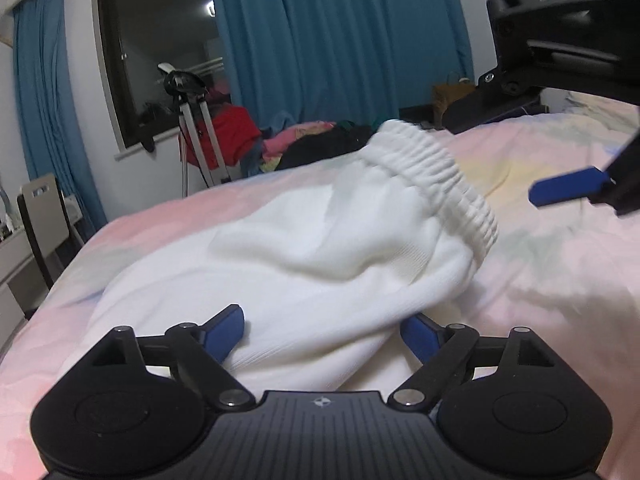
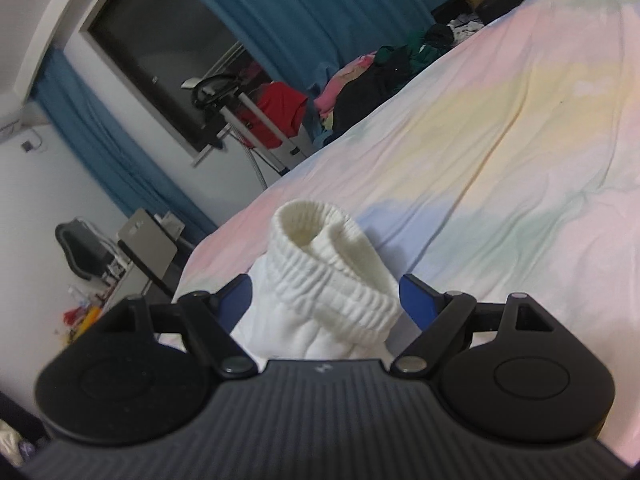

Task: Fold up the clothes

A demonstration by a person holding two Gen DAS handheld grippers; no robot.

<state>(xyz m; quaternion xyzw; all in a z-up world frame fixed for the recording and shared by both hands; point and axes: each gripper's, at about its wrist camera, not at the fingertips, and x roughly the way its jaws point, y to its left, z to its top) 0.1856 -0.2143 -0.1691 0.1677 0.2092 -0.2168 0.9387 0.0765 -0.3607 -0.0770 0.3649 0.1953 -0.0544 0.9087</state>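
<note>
A white knit garment (image 1: 320, 248) with a ribbed elastic waistband (image 1: 440, 176) lies bunched on the pastel bedsheet (image 1: 540, 264). My left gripper (image 1: 322, 330) is open at its near end; cloth lies between the blue pads, which do not press on it. In the right wrist view the waistband (image 2: 332, 276) stands up between the spread fingers of my right gripper (image 2: 326, 300), which is open. Seen from the left wrist, one blue finger (image 1: 568, 192) of the right gripper hangs just right of the waistband, apart from it.
A heap of dark, pink and red clothes (image 1: 320, 140) lies at the bed's far edge by a metal stand (image 1: 192, 128). Blue curtains (image 1: 340, 32) and a dark window (image 1: 160, 40) are behind. A chair (image 1: 44, 224) and desk stand left of the bed.
</note>
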